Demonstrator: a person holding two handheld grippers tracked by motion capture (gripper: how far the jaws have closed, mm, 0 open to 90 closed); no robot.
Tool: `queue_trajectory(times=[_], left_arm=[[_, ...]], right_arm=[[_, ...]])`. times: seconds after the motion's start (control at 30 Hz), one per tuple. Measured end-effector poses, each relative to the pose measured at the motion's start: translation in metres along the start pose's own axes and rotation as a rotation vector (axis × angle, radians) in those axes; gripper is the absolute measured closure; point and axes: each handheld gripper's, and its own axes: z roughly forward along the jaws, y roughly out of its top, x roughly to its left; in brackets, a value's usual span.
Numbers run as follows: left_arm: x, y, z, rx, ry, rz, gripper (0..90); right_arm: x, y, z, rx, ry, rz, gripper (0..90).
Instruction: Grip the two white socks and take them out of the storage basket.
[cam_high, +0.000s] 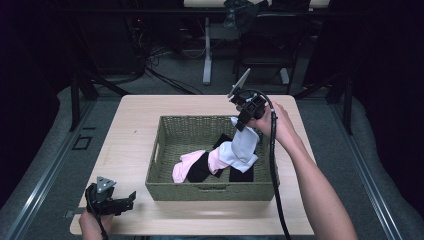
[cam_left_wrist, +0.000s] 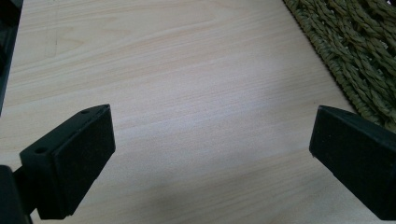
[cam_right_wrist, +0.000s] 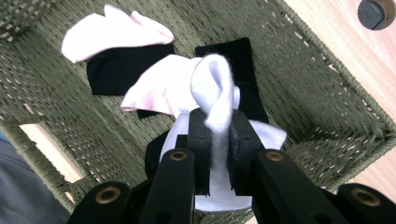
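We have the right gripper (cam_high: 240, 125) above the back right part of the woven basket (cam_high: 165, 187), its jaws clamped on a white sock (cam_high: 245, 145). In the right gripper view the white sock (cam_right_wrist: 215, 98) is pinched between the two black jaws and bulges out past their tips, the rest hanging down toward the basket (cam_right_wrist: 327, 102). Below it lie pink socks (cam_high: 182, 167) and black socks (cam_high: 200, 167) on the basket floor. Our left gripper (cam_high: 131, 199) rests on the table (cam_high: 130, 130) just beside the basket's front left corner, jaws wide apart over bare wood.
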Motion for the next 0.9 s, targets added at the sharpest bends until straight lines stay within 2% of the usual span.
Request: queue_trajectory(times=[0.23,0.9], left_arm=[[0.000,0.000,0.000,-0.001,0.000,-0.004,0.2],[0.001,-0.001,-0.001,-0.002,0.001,-0.009,0.2]], right_arm=[[-0.001,0.003,-0.012,-0.012,0.002,0.010,82.1],[-0.007,0.002,-0.051,-0.071,-0.031,0.025,82.1]])
